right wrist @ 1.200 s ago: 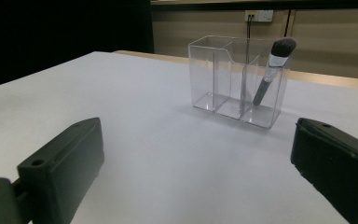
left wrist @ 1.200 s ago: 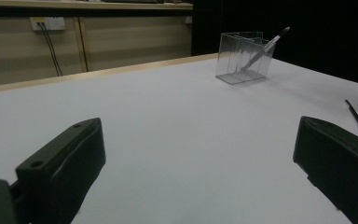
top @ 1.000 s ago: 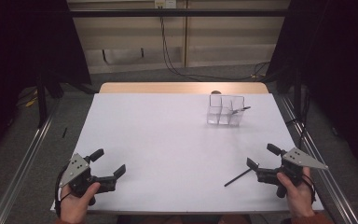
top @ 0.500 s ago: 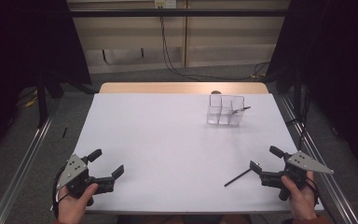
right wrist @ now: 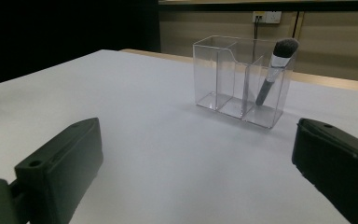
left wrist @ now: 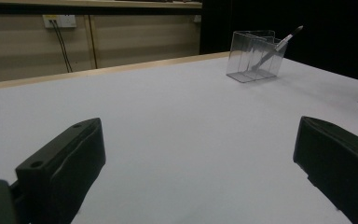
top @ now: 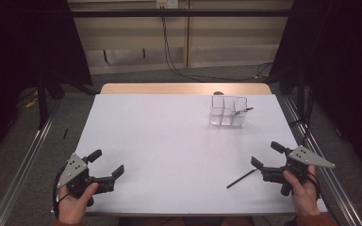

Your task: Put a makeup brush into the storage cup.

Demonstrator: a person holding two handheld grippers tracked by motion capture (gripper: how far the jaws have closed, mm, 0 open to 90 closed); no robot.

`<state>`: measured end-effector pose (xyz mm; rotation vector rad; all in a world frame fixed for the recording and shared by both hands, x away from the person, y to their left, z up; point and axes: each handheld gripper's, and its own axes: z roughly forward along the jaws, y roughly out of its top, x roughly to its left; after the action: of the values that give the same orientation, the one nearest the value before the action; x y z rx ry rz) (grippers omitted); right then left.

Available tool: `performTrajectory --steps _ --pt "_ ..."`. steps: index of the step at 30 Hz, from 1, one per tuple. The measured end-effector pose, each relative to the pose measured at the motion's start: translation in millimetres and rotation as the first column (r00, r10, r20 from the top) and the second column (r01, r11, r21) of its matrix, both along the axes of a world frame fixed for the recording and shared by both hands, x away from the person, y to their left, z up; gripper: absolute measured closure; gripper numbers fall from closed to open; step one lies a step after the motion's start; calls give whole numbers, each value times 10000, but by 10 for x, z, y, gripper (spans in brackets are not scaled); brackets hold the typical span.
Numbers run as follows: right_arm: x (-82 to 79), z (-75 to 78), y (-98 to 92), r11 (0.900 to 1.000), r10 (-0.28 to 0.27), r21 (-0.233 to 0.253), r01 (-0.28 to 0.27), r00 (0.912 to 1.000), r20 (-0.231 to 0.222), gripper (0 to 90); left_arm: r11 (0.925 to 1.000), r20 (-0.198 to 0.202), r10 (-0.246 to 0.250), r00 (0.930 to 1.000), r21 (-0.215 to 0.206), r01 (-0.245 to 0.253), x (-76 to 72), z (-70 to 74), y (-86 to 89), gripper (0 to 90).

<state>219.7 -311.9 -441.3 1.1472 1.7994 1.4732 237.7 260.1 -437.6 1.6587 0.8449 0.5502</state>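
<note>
Black slim brush [top: 241, 178] is lying flat on the white table [top: 169, 136], just beside the right gripper [top: 266, 156], whose jaws are gaping apart; left gripper [top: 107, 163] is likewise gaping, holding nothing, well apart from it

Lab recording bay: white surface [top: 169, 141] framed by metal rails [top: 21, 165], black curtains [top: 23, 42], wall cables [top: 169, 52], sockets [top: 166, 4].

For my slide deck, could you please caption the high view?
Both claws, left and right, rest open near the table's front edge; a thin pencil lies by the right one.
</note>
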Motion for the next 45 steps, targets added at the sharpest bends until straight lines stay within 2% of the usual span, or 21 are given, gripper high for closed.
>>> performTrajectory --steps 7,12,14,17,21,24,26,30,33,35,40,42,43,45 --pt "172 54 0 9990 362 -238 -368 9990 -271 40 9999 20 105 9999 72 -105 -14 6 -10 21" --pt "247 123 -11 9976 486 -471 -499 9984 -296 46 9999 18 117 9999 107 -117 -9 7 -8 22" --pt "287 134 -12 9971 553 -494 -580 9970 -541 49 9999 -11 113 9999 93 -113 -7 5 -10 21" --pt "355 138 -15 9938 893 -569 -959 9900 -1090 60 9999 1 112 9999 11 -112 0 7 -7 21" --pt "409 136 15 9910 1042 -702 -1140 9859 -1310 52 10000 17 66 10000 27 -66 -3 12 -13 21" --pt "444 148 36 9851 1106 -1131 -1293 9811 -1586 39 10000 27 4 10000 62 -5 4 11 -18 21" --pt "463 163 46 9825 1157 -1238 -1391 9769 -1796 27 10000 20 16 10000 54 -16 7 10 -17 21" --pt "504 216 53 9678 1411 -1727 -1833 9627 -2310 14 10000 47 19 10000 62 -20 10 12 -14 21" --pt "527 242 53 9622 1644 -1719 -2111 9539 -2510 17 10000 31 62 10000 -10 -62 1 16 -16 21" --pt "539 255 56 9519 1954 -1763 -2506 9397 -2805 14 10000 53 49 10000 18 -50 2 18 -10 21" --pt "563 283 73 9274 2302 -2112 -3087 9161 -3282 18 10000 64 53 10000 31 -53 3 16 -19 21" --pt "574 290 76 9166 2473 -2171 -3358 9027 -3522 19 10000 66 14 10000 40 -15 5 16 -17 21" --pt "582 290 78 9118 2526 -2201 -3468 8959 -3654 22 10000 53 46 10000 11 -46 3 16 -20 21" --pt "594 292 86 9025 2473 -2413 -3566 8881 -3875 25 10000 58 25 10000 14 -25 4 16 -20 22"
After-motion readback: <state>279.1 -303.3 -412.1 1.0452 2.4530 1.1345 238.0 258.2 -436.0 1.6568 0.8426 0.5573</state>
